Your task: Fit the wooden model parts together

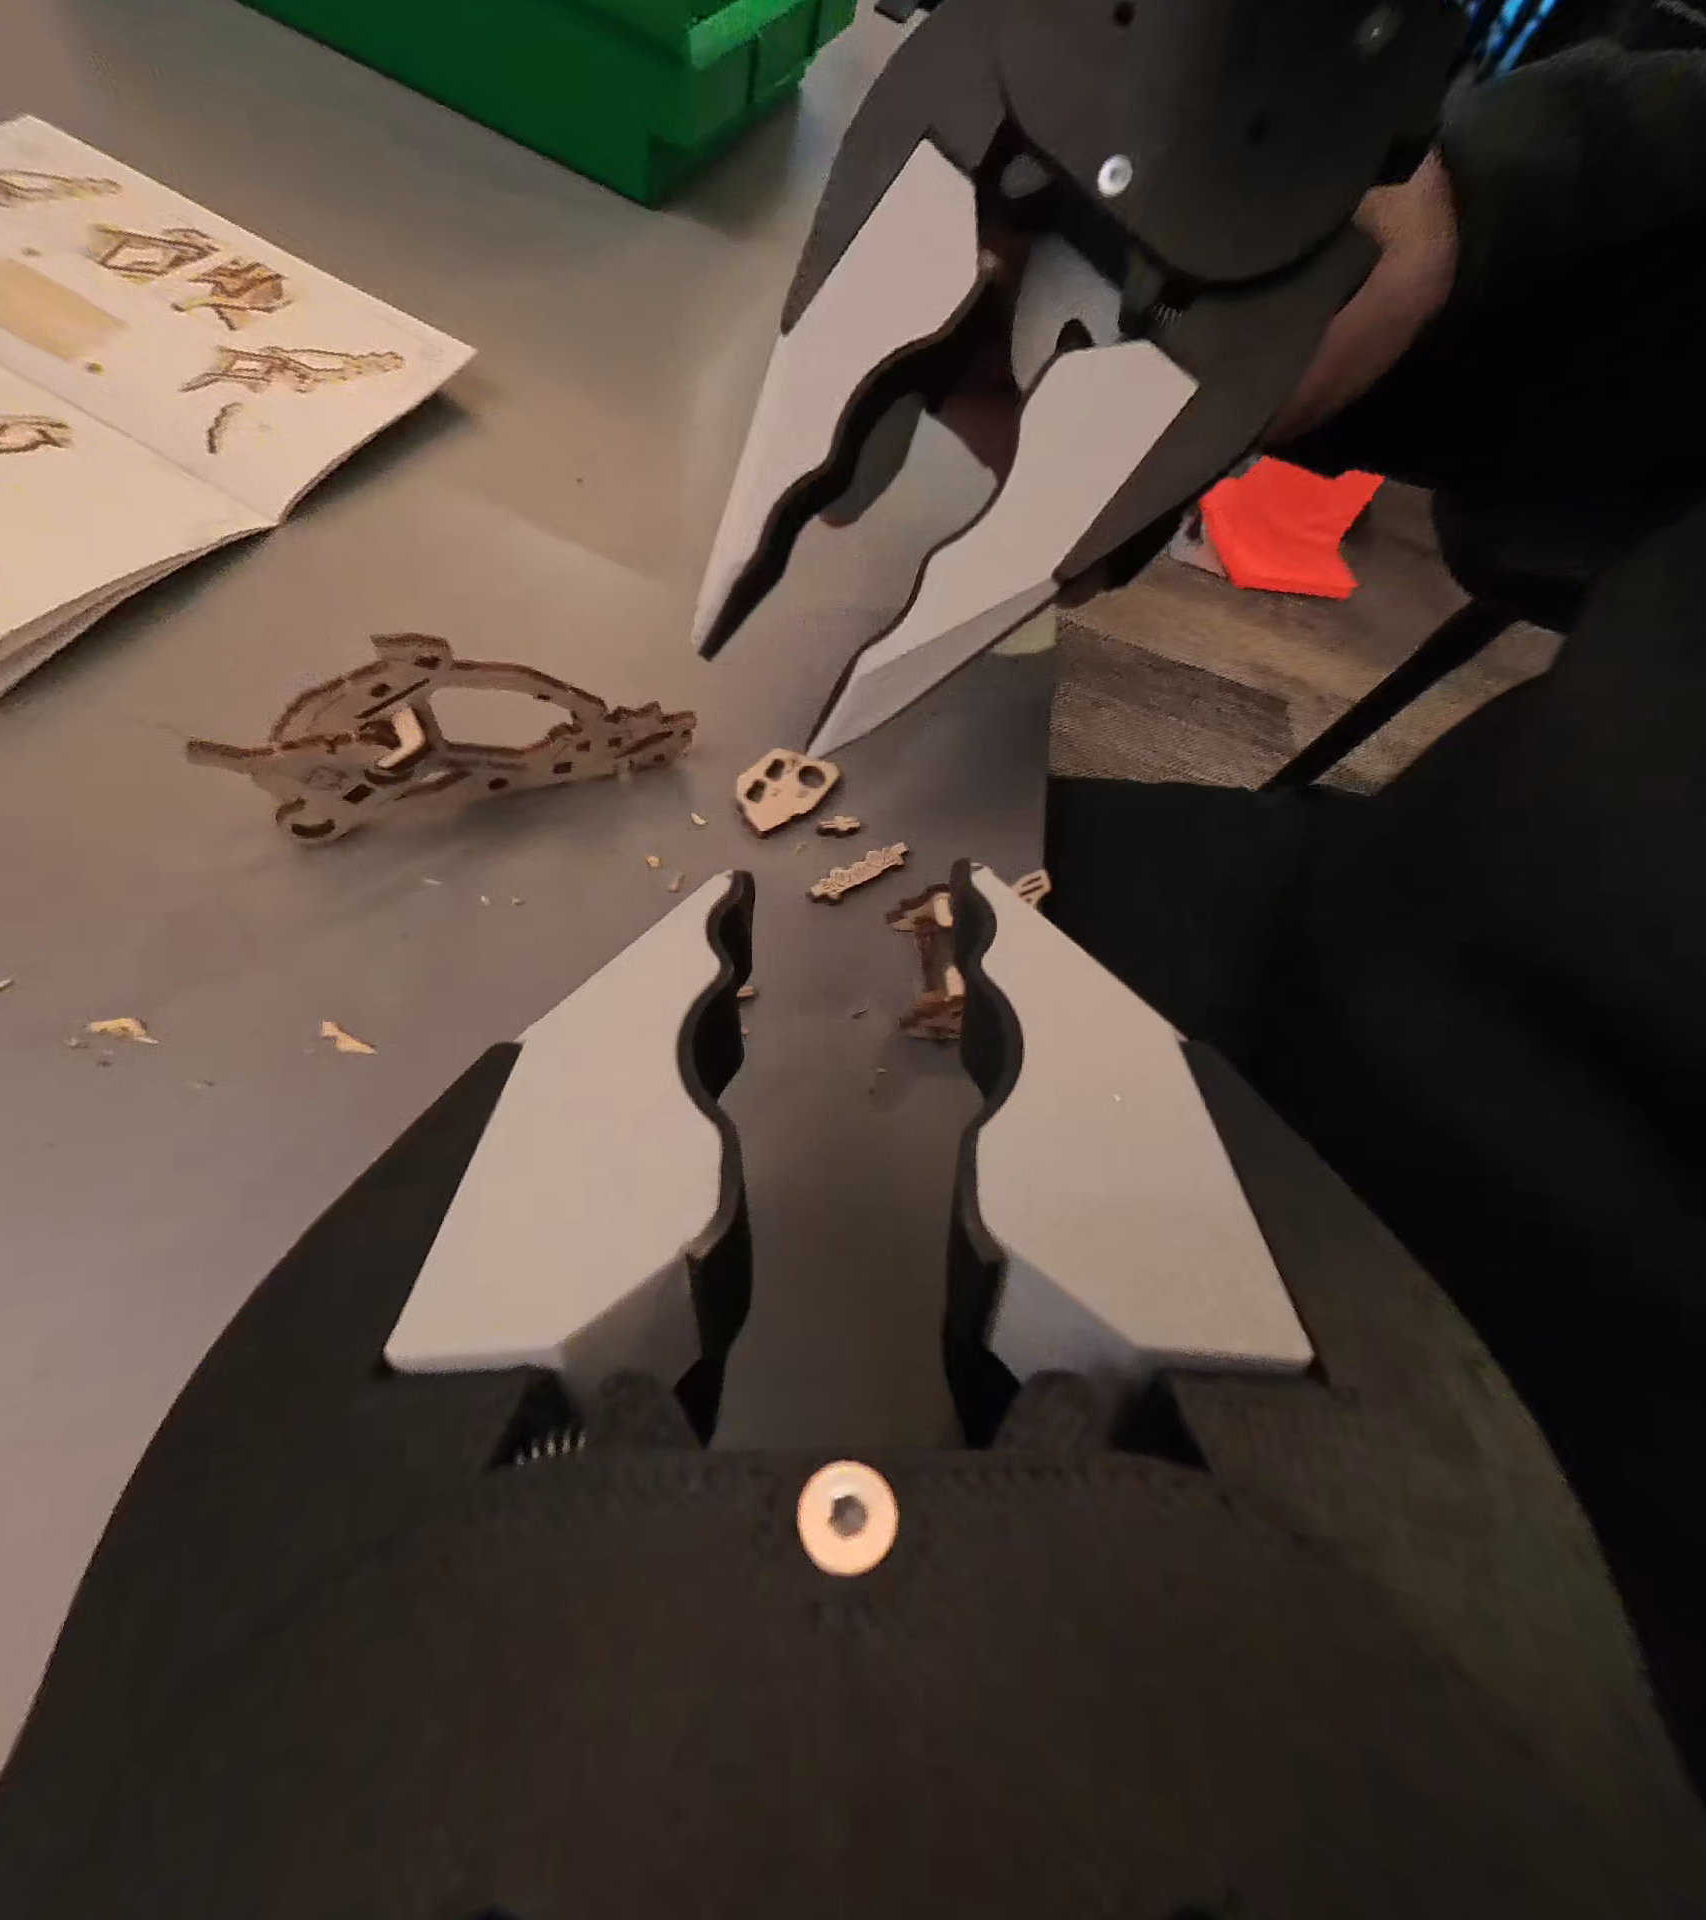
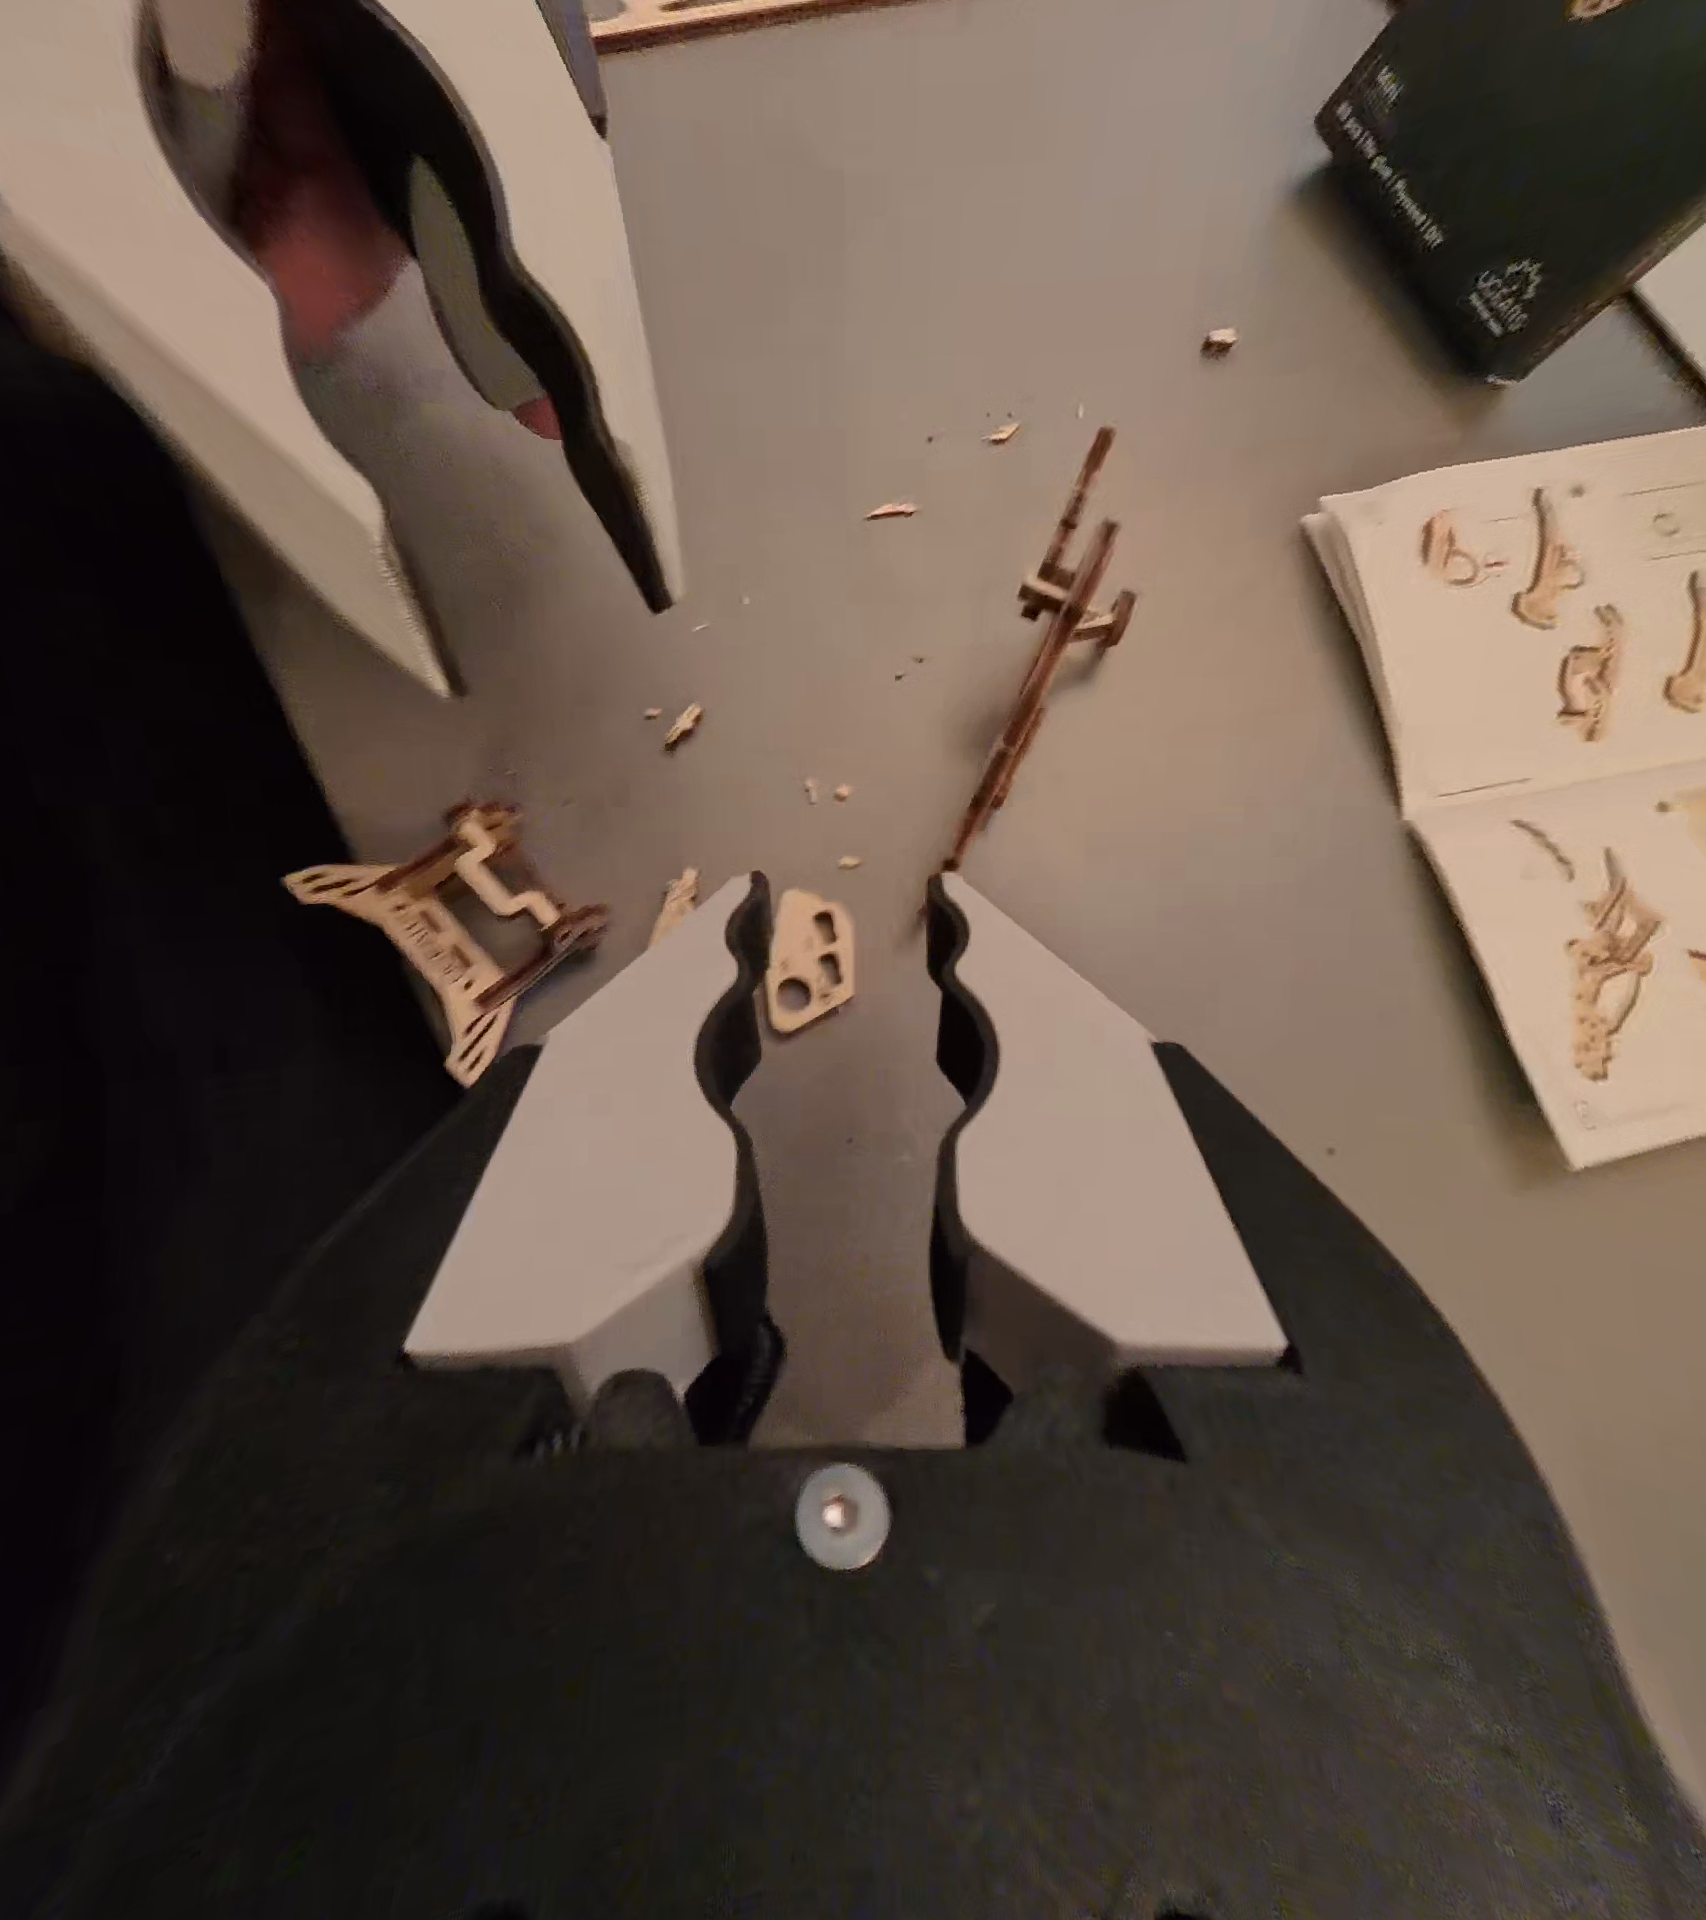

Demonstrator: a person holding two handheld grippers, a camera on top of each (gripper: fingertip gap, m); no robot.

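Note:
A small flat wooden piece with cut-outs lies on the grey table. In the right wrist view it lies between my right gripper's open fingers, close to the left one. My right gripper is empty, its lower tip right by the piece. A part-built wooden frame stands to the left, seen edge-on in the right wrist view. A small wooden sub-assembly sits beside my left gripper's right finger. My left gripper is open and empty, also seen in the right wrist view.
An open instruction booklet lies at the left, a green bin at the back and a dark box nearby. A thin wooden strip and wood chips are scattered. The table edge runs close on the right. Tip to tip, the grippers are about 6 cm apart.

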